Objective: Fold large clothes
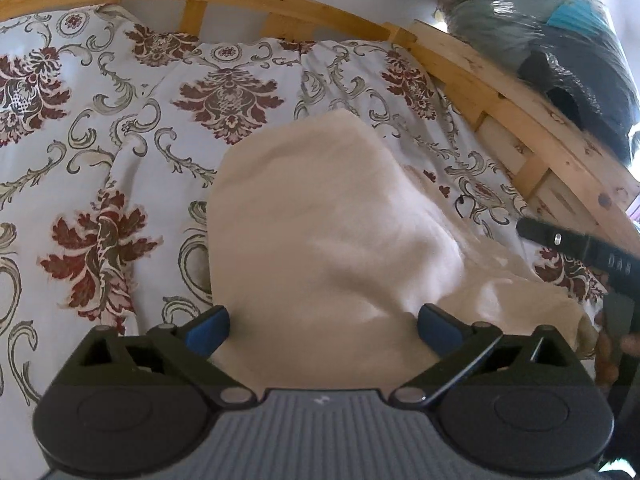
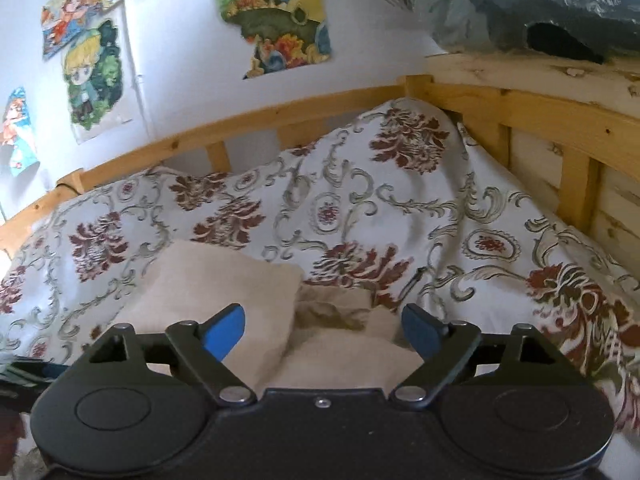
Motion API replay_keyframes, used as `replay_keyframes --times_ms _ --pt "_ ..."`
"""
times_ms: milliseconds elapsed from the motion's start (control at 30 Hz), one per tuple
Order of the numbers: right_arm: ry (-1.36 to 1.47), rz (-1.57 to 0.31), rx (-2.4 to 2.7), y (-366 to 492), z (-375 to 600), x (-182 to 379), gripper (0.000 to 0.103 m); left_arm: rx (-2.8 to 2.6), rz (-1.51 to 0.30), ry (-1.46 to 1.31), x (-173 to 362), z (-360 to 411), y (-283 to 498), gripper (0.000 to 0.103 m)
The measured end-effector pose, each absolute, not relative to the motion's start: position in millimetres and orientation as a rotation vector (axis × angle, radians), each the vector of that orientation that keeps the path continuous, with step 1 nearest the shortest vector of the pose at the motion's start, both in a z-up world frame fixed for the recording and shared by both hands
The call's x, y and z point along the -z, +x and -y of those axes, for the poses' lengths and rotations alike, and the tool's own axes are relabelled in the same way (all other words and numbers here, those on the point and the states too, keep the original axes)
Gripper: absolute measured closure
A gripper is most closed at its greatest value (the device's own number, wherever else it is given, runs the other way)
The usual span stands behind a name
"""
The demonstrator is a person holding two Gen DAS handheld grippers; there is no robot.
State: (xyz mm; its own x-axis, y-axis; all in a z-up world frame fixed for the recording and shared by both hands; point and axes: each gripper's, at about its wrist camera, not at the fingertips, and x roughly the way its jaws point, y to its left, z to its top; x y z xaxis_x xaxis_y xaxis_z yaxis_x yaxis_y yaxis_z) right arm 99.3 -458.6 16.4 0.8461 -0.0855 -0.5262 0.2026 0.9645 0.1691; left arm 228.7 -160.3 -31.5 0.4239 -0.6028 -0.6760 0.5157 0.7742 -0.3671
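Below, soft folded cream cloth [image 1: 320, 232] on floral bedspread [image 1: 100, 128], left tool [image 1: 323, 330] and right tool [image 2: 323, 330] spread apart, empty.

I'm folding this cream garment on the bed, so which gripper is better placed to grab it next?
Left, probably. The left gripper is open with the cream garment right between its fingers; the right gripper is open above the cloth's rumpled end.
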Motion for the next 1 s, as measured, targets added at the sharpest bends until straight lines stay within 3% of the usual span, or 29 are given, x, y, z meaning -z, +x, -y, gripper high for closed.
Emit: replay_keyframes --times_ms 667,733,900,967,1000 --pt "0.204 -0.754 0.244 108 444 79 0.011 0.743 -0.979 -0.209 74 155 235 0.000" --pt "0.260 -0.723 0.217 104 446 75 0.024 0.777 -0.985 -0.220 70 151 242 0.000" --pt "0.388 -0.694 0.190 104 455 71 0.026 0.799 -1.085 -0.356 85 143 261 0.000" --pt "0.410 -0.693 0.178 104 456 72 0.042 0.799 -1.125 -0.390 90 147 264 0.005" --pt "0.405 -0.691 0.157 105 453 70 0.059 0.804 -1.121 -0.395 89 147 264 0.007"
